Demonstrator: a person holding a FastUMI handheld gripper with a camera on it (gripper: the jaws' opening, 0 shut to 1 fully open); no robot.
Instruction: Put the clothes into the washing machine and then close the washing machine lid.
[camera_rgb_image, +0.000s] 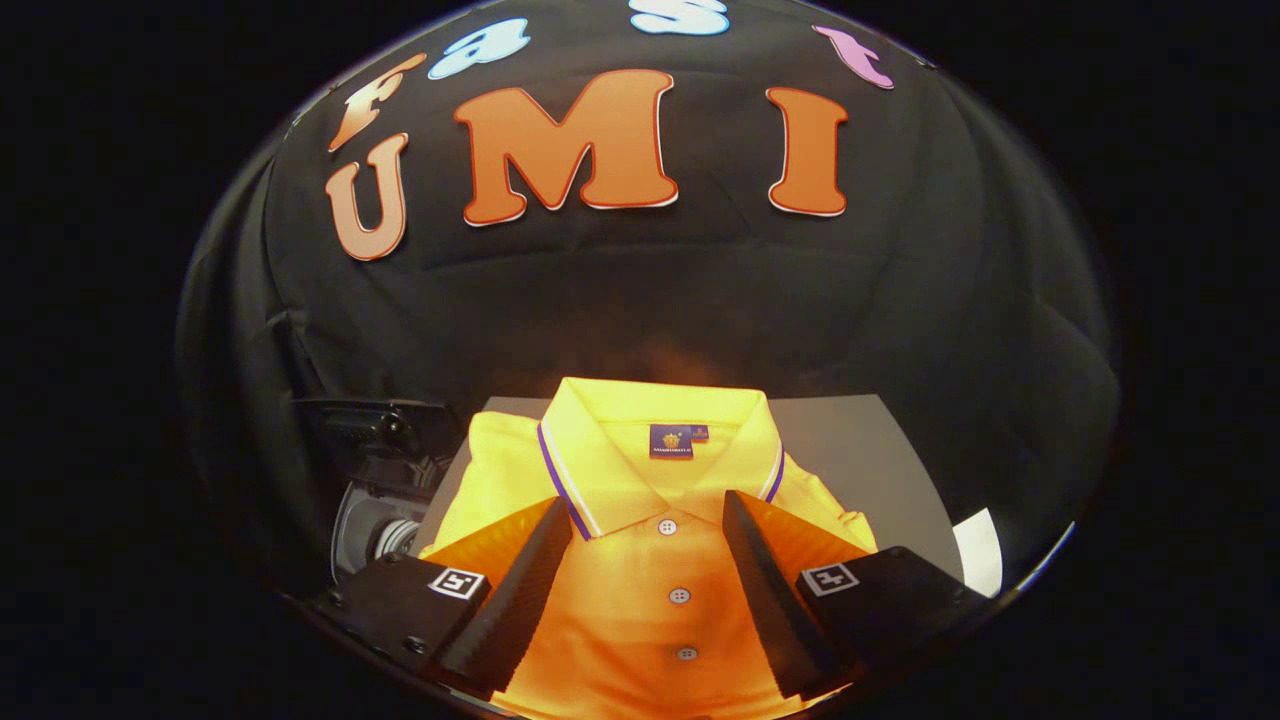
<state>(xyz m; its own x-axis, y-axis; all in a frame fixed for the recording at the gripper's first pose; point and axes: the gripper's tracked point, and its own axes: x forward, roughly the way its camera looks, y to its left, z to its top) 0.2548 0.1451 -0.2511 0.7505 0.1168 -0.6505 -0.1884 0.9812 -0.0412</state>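
Polo shirt, bright yellow and folded, lies flat on a grey surface, and it sits right under and between the fingers of the gripper. Off to the left of the left finger, there's a dark piece of equipment with a round grey metal part low down; what it is, I can't tell. Now the left finger: black ribbed pad facing inward, a square marker on its black base, poised over the shirt's left shoulder. Whether it touches the cloth, I can't say. Between the two fingers runs the button placket, three small buttons in a row, and just ahead of the fingertips the collar spreads wide, purple and white stripes along its edge, a dark label inside the neck. On to the right finger: same ribbed pad, same marker, over the right shoulder. The jaws stand spread wide, nothing clamped. Beyond the right finger, a white patch shows at the edge of the grey surface.
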